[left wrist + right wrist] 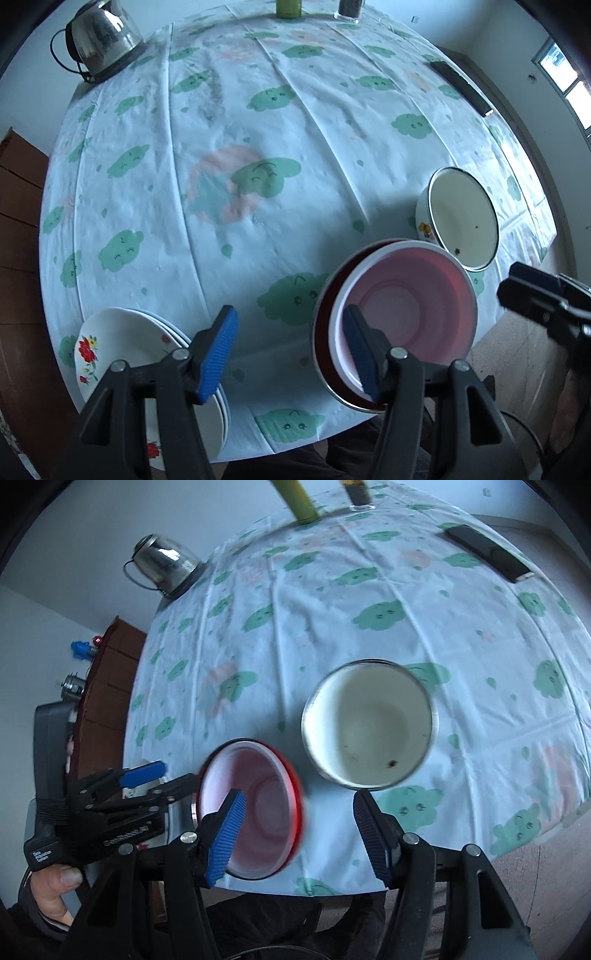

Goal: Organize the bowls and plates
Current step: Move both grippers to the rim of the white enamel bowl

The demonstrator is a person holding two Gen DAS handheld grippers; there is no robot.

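A pink bowl (pixel 406 310) sits nested in a red bowl (pixel 320 332) near the table's front edge; the pair also shows in the right wrist view (pixel 266 805). A cream enamel bowl (pixel 465 218) stands just behind it to the right, and shows in the right wrist view (pixel 369 723). A stack of white flowered plates (pixel 122 343) lies at the front left. My left gripper (pixel 291 354) is open and empty above the front edge, between the plates and the nested bowls. My right gripper (pixel 299 834) is open and empty, just in front of both bowls.
A steel kettle (pixel 103 37) stands at the far left corner. A green bottle (pixel 288 9) and a glass jar (pixel 349 9) stand at the far edge. A black phone (pixel 461 86) lies at the right. A cloud-print cloth (pixel 258 110) covers the table.
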